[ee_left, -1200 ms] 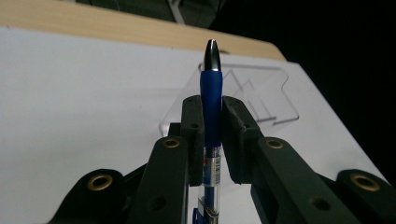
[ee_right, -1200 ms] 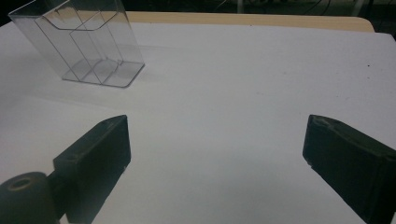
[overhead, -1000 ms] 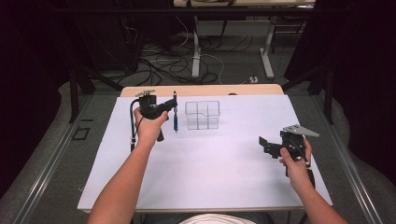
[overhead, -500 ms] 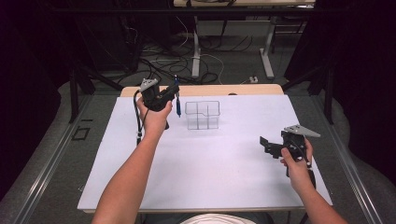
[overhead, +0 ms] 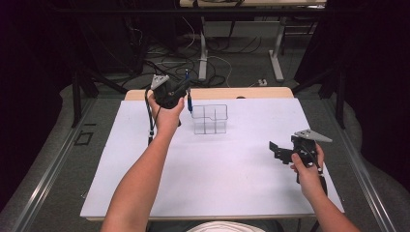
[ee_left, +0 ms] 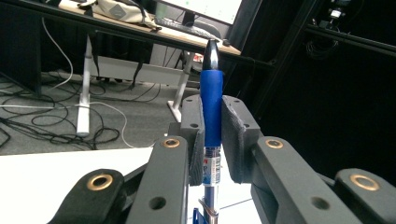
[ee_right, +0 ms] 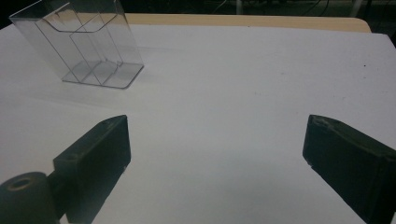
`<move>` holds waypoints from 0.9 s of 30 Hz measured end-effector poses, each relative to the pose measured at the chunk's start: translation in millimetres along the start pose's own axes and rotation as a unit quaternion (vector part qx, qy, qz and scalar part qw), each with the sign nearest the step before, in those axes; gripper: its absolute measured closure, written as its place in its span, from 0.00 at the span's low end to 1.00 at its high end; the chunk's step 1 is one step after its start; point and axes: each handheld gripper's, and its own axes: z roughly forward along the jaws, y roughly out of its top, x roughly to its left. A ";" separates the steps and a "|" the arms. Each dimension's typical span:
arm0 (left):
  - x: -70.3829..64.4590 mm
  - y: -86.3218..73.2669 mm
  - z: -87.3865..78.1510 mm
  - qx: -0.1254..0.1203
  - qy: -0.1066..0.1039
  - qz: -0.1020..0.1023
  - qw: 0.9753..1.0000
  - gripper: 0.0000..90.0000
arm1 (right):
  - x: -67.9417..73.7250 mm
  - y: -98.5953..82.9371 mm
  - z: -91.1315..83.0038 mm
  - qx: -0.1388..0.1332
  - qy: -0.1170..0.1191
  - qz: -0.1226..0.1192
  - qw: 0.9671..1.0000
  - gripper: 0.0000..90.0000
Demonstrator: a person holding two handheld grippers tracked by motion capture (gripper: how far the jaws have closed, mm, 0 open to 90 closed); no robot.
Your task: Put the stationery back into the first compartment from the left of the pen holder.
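Gripping a blue pen (ee_left: 211, 100) upright between its two dark pads, the left claw (overhead: 186, 92) hangs raised over the far left part of the white desk (overhead: 212, 183), just left of a clear plastic organizer (overhead: 209, 118). From the high view the pen (overhead: 189, 99) reads as a thin blue stick beside the hand, its tip pointing up toward the cabled floor beyond the desk. The left gripper view gives the close detail: the pads press on the pen's blue grip section from both sides, a black tip stands above them, and a clear printed barrel with a metal clip runs down below.

At the near right of the desk, the right claw (overhead: 279, 150) is held low in the person's hand, well apart from the organizer. Its own view shows the jaws spread wide with nothing between them, bare white desk (ee_right: 233, 93) in the gap, and the organizer (ee_right: 88, 44) standing farther off at upper left. That view also makes out the organizer's inner dividers and slanted walls, which the high view renders as faint lines. The high view alone places both forearms, coming in from the bottom edge.
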 end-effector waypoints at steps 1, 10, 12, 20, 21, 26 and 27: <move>-1.2 0.8 1.2 0.000 -0.002 -0.003 1.000 0.89 | -0.1 0.0 0.0 0.000 0.000 0.001 1.000 0.08; -2.0 2.6 11.6 0.000 0.000 -0.001 1.000 0.89 | -0.3 -0.5 -0.8 0.000 -0.001 0.004 1.000 0.08; -1.2 2.2 14.6 0.000 0.000 -0.003 1.000 0.89 | -0.1 -0.7 -1.2 0.004 -0.003 0.009 1.000 0.08; 2.7 -4.5 31.5 0.011 0.009 -0.002 1.000 0.89 | -0.1 -1.6 0.7 0.005 0.001 0.009 1.000 0.08; 2.8 -5.6 33.4 0.012 0.011 -0.001 1.000 0.89 | -0.5 -1.8 1.0 0.005 0.001 0.008 1.000 0.08; 2.5 -11.7 39.4 0.022 0.019 0.001 1.000 0.89 | -1.3 -1.9 1.1 0.005 0.002 0.006 1.000 0.08; 1.9 -13.2 40.5 0.025 0.020 0.001 0.999 0.89 | -0.7 -2.0 0.9 0.005 0.003 0.009 1.000 0.08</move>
